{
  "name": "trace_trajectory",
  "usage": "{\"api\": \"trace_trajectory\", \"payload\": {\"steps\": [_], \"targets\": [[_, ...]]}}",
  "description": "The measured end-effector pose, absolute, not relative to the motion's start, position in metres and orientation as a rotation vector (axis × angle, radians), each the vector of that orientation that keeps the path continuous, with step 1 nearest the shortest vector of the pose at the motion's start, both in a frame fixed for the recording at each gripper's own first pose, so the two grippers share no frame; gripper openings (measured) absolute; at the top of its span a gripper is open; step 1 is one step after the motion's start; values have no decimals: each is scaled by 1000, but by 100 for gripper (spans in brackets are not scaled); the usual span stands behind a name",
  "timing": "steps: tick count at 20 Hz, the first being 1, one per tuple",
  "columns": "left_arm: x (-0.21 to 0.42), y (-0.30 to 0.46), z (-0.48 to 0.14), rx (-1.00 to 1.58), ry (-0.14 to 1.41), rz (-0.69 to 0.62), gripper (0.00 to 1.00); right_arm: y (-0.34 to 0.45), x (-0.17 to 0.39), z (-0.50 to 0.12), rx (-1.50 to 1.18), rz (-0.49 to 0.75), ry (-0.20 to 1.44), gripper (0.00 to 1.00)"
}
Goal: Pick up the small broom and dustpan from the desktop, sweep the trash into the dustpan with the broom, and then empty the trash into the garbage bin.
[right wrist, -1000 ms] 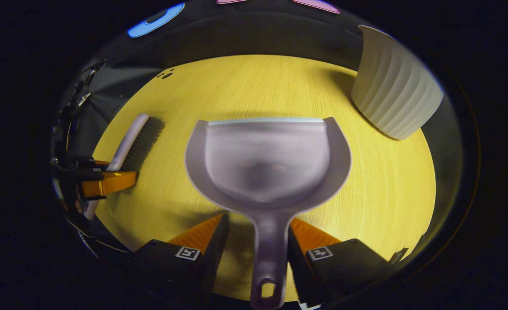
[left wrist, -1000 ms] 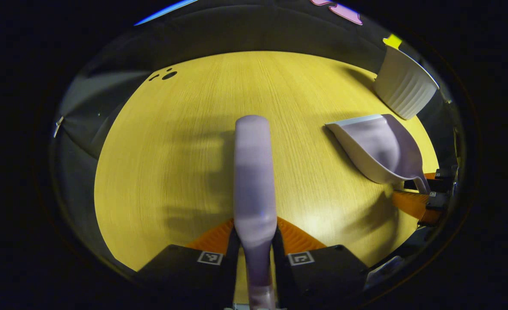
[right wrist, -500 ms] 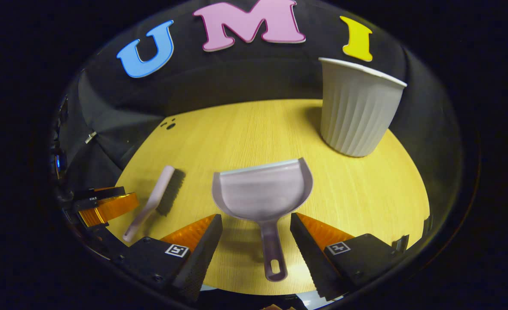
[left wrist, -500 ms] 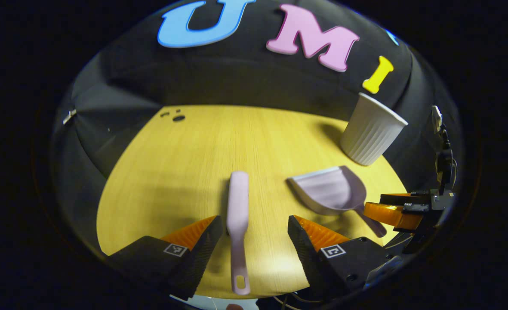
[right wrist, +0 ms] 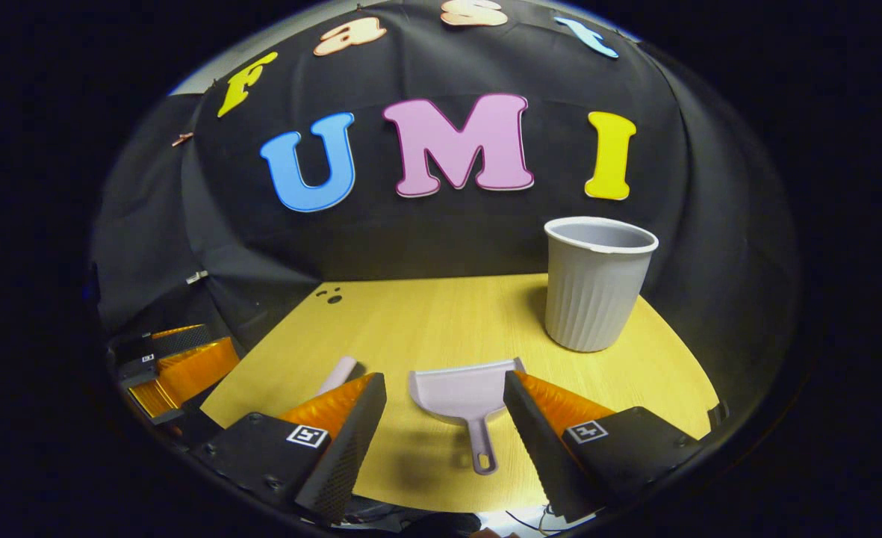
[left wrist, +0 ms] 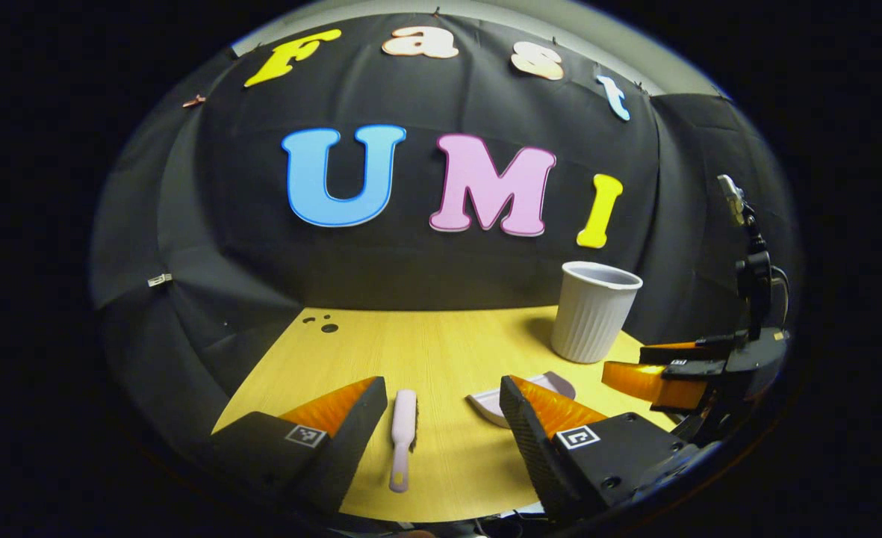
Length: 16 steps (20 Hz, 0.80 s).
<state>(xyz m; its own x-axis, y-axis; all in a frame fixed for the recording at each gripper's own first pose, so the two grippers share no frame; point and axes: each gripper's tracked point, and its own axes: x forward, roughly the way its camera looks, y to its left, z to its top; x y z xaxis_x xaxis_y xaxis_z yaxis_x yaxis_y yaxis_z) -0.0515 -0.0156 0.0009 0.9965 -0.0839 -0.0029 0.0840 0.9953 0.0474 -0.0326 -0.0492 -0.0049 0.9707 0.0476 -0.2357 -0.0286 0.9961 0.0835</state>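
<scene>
Small broom (left wrist: 402,437): pale pink, lying flat on the tabletop (left wrist: 426,351), handle toward the camera, seen between the spread fingers of the left claw (left wrist: 441,418) and touching neither. Left claw released, holding nothing.

Dustpan (right wrist: 461,394): pale lilac, resting flat on the tabletop just to the right of the broom, handle toward the camera, lying between the parted fingers of the right claw (right wrist: 444,418) without contact. Right claw released, holding nothing.

Garbage bin (right wrist: 594,284): grey ribbed cup shape, upright at the far right of the tabletop, beyond the dustpan, apart from it.

Three small dark spots (right wrist: 331,296): far left corner of the tabletop.
</scene>
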Motion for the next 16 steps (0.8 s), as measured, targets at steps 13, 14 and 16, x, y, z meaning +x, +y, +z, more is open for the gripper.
{"api": "trace_trajectory", "payload": {"steps": [13, 14, 16], "targets": [[-96, -27, -69, -113, 149, -125, 96, -15, -103, -53, 29, 73, 318, 99], [-97, -28, -72, -117, 153, -128, 96, -12, -105, -54, 19, 81, 323, 99], [-98, -26, -77, -113, 161, -125, 96, -8, -111, -55, 0, 90, 329, 99]]}}
